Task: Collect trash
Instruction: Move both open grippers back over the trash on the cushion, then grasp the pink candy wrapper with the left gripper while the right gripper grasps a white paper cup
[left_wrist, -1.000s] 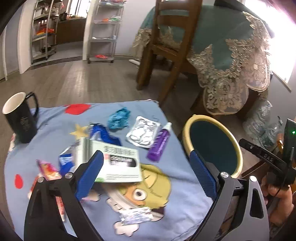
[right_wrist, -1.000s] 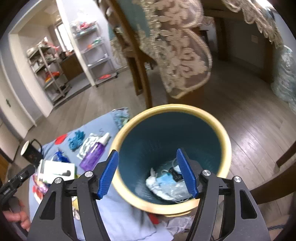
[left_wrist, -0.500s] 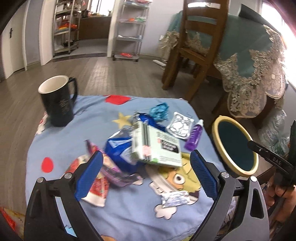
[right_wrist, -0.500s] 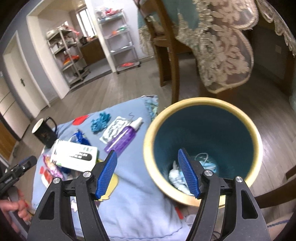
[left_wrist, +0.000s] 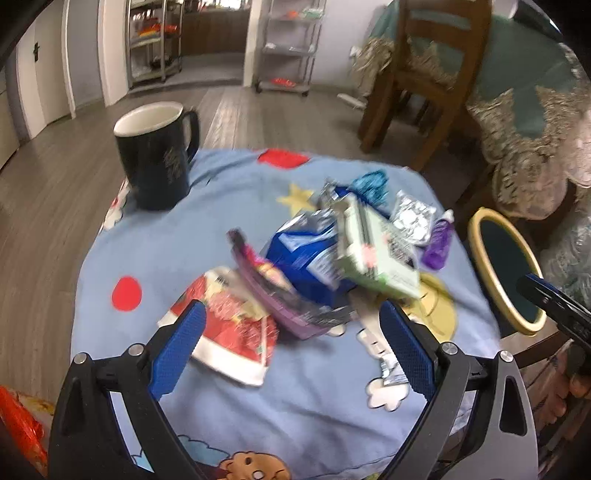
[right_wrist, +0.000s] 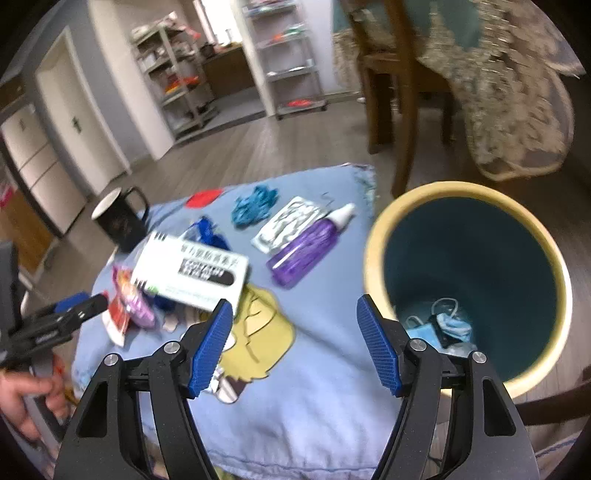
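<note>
Trash lies on a blue cartoon cloth (left_wrist: 207, 236): a red and white wrapper (left_wrist: 229, 325), a purple wrapper (left_wrist: 280, 295), a blue bag (left_wrist: 303, 254), a white and green box (left_wrist: 373, 251) (right_wrist: 192, 273), a foil blister pack (right_wrist: 288, 225), a purple bottle (right_wrist: 306, 247) and a teal crumpled wad (right_wrist: 255, 205). A yellow-rimmed teal bin (right_wrist: 476, 266) (left_wrist: 506, 266) stands right of the cloth with face masks (right_wrist: 443, 325) inside. My left gripper (left_wrist: 291, 350) is open and empty, just before the red wrapper. My right gripper (right_wrist: 295, 347) is open and empty over the cloth's near right part, beside the bin.
A black mug (left_wrist: 155, 155) stands at the cloth's far left. A wooden chair (left_wrist: 417, 74) and a table with a lace cloth (left_wrist: 535, 122) stand behind. Metal shelves (left_wrist: 288, 40) are far back. An orange packet (left_wrist: 18, 428) lies at lower left.
My left gripper has swung left from the bin side to face the wrapper pile. My right gripper has moved left off the bin's mouth to over the cloth. Both stayed open.
</note>
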